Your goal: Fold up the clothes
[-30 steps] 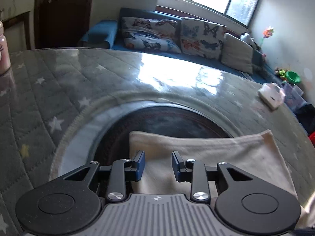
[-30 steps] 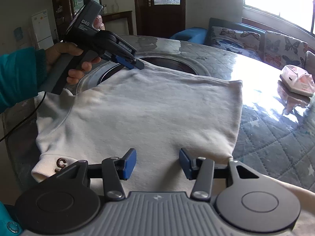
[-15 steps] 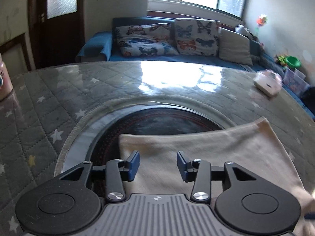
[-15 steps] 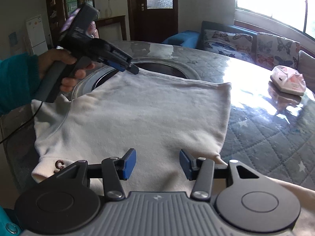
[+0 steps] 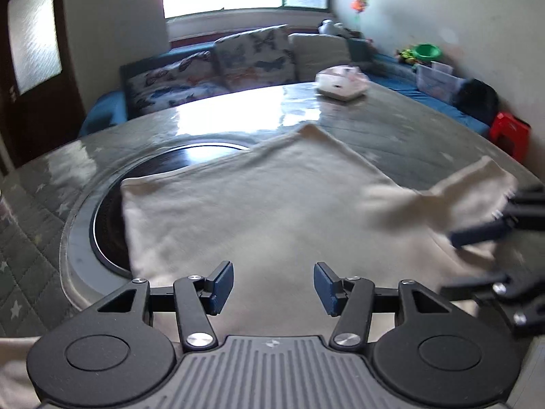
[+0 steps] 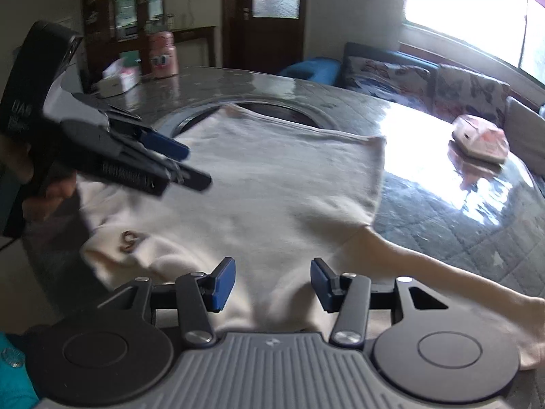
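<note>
Since the earlier frames the left claw point(image 5: 273, 284) has swung away from the far edge of the cream sweatshirt point(image 5: 272, 211) and now hangs over its middle; its jaws have just been opening and nothing sits between them. In the right wrist view it point(image 6: 180, 162) has come in from the far left toward the centre of the cloth, blurred, clear of the fabric.

The sweatshirt lies spread on the desk point(image 6: 460, 211), its far edge across the dark round inset point(image 5: 109, 225), one sleeve point(image 6: 442, 272) trailing out to the near right. The right claw point(image 6: 273, 284) is released too, jaws apart and empty, poised over the near hem, though whether it touches the cloth I cannot tell.

My judgement: one fold has been laid down and let go, and the step in hand is repositioning for the next. That calls for picking a fresh edge, likely the loose sleeve or a side, pinching only the layers meant to move, and carrying it over without dragging the body out of square.
</note>
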### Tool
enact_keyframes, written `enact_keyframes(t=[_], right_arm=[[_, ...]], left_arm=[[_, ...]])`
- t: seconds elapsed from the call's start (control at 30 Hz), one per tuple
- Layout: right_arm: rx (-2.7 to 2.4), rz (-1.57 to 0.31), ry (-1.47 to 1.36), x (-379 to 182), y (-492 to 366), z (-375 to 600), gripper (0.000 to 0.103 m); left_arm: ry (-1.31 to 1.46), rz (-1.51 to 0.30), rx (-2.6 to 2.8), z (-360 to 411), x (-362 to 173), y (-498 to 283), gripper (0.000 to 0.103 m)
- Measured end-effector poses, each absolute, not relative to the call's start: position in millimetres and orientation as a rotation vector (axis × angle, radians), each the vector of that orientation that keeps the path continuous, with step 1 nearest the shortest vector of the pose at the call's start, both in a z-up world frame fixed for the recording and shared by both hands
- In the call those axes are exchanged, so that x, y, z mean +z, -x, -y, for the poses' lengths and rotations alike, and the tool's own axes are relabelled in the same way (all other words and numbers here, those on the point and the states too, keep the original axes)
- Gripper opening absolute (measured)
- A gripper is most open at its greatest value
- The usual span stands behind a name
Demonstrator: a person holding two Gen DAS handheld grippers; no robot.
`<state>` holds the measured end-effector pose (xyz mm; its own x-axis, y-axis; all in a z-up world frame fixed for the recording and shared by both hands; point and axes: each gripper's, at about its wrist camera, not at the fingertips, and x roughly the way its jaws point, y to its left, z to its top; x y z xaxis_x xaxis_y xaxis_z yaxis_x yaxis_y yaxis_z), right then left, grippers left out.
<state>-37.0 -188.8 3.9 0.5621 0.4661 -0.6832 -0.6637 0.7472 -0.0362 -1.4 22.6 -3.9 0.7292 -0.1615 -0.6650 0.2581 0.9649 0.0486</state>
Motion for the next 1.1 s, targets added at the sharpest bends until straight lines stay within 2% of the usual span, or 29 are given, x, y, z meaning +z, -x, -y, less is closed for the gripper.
enact_keyframes(t=[0.13, 0.3, 0.6, 0.77, 0.97, 1.1], right_arm=[[0.687, -0.695, 0.384, -3, 51, 180, 0.051], [0.656, -0.68, 0.318, 3, 55, 192, 0.052], [0.334, -0.678, 0.125, 15, 38, 273, 0.053], [0.091, -0.705, 0.039, 7, 19, 329, 0.052], [-0.039, -0.734, -0.033, -8, 0, 371, 0.05], [-0.077, -0.745, -0.081, -17, -11, 380, 0.043]], left_arm=[[-0.174, -0.715, -0.255, -14, -11, 20, 0.059], [-0.212, -0.706, -0.244, -6, -17, 31, 0.062], [-0.185, -0.648, -0.284, 6, 1, 31, 0.073], [-0.177, -0.641, -0.333, 23, 4, 28, 0.074], [-0.187, -0.653, -0.365, 42, 0, 23, 0.074], [-0.189, -0.667, -0.38, 49, -4, 21, 0.074]])
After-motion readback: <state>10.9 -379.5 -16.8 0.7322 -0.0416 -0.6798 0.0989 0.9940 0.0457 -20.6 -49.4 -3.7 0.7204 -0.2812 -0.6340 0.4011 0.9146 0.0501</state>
